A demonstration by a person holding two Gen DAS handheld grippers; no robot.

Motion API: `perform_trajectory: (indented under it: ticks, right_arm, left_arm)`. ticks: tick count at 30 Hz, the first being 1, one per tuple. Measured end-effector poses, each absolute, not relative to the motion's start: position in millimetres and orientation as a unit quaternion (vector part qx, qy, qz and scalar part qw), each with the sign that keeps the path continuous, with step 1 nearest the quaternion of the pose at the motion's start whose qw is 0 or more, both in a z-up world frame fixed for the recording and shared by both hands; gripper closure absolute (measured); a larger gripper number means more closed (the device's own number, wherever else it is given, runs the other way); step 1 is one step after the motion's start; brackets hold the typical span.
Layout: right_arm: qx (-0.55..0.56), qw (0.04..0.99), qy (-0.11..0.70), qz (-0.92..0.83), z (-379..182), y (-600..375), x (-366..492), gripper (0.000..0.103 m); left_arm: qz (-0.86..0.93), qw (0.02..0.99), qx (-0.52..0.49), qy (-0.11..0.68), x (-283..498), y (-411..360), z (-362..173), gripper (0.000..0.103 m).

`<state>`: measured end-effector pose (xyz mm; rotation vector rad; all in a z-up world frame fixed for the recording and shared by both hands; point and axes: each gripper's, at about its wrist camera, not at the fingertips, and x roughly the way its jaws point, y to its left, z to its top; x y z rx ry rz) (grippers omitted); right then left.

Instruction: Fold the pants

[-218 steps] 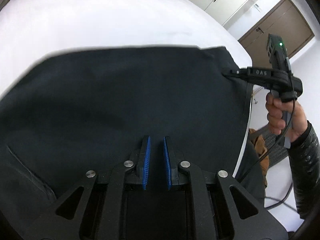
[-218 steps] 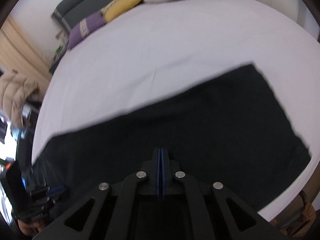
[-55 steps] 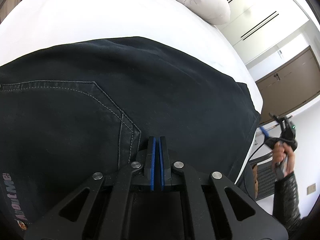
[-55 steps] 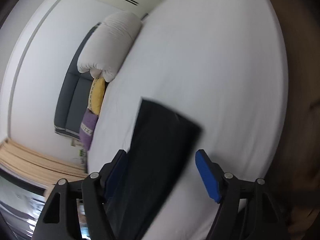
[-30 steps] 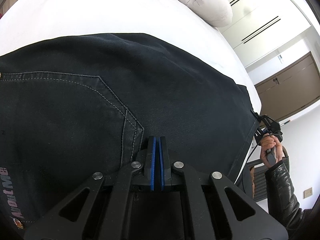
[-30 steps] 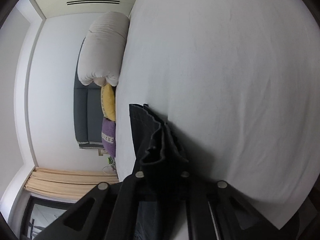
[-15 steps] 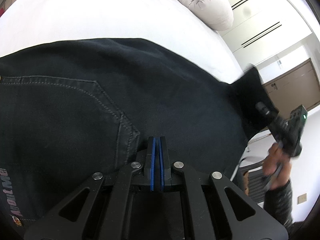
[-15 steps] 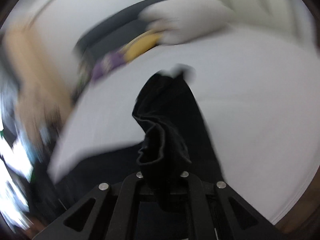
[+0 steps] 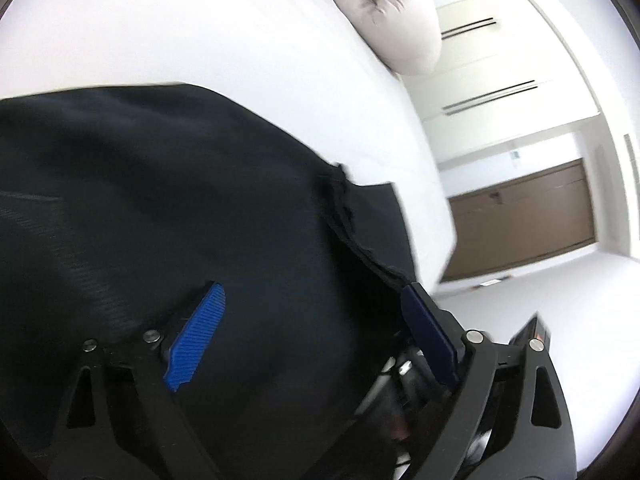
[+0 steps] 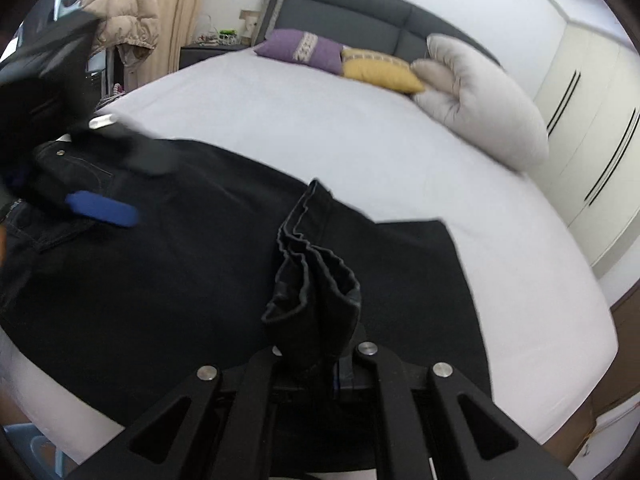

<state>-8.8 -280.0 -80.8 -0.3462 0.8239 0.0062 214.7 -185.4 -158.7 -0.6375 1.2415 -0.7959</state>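
Hems bunched in right gripper [image 10: 310, 364], jaws clamped on pants [image 10: 160, 280]; left gripper [image 9: 312, 332] jaws apart. Carry fold left, align edges with waistband.

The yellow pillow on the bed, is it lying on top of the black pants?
No, the yellow pillow sits far up by the headboard, apart from the black pants spread on the white sheet.

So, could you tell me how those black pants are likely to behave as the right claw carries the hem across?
Probably floppy: the pants bunch into soft pleats at the hem where the right claw pinches them. They seem fairly heavy denim, so the lifted part should sag and drape. The left claw is open, so the lower layer may drag along.
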Motion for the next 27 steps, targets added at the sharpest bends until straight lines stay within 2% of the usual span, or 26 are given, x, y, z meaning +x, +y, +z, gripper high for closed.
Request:
perform_trajectory:
  ticks: [9,11,12,13,14,15,16,18,27]
  right_arm:
    - [-0.207,0.904,0.373,0.017,-71,-239,-28,0.097]
    - [-0.213,0.904,0.371,0.022,-71,-231,-32,0.097]
    - [-0.215,0.903,0.371,0.026,-71,-227,-33,0.097]
    - [-0.217,0.902,0.371,0.028,-72,-225,-34,0.097]
    - [-0.221,0.901,0.372,0.030,-73,-223,-34,0.097]
    - [-0.225,0.900,0.371,0.033,-74,-219,-35,0.097]
    - [-0.228,0.900,0.370,0.036,-75,-218,-36,0.097]
    - [-0.236,0.898,0.368,0.045,-75,-214,-36,0.097]
    - [-0.269,0.889,0.359,0.093,-69,-174,-39,0.097]
  left_arm:
    - [-0.376,0.642,-0.308,0.593,246,-208,-167,0.013]
    - [-0.375,0.638,-0.306,0.599,250,-206,-168,0.018]
    - [-0.376,0.639,-0.303,0.599,251,-204,-168,0.033]
    - [-0.375,0.639,-0.299,0.601,252,-202,-168,0.053]
    - [-0.374,0.638,-0.296,0.604,253,-200,-169,0.064]
    - [-0.369,0.642,-0.286,0.608,253,-197,-170,0.081]
    - [-0.367,0.645,-0.280,0.609,252,-195,-171,0.087]
    - [-0.367,0.652,-0.273,0.605,250,-187,-170,0.094]
    - [-0.362,0.691,-0.236,0.579,243,-145,-147,0.095]
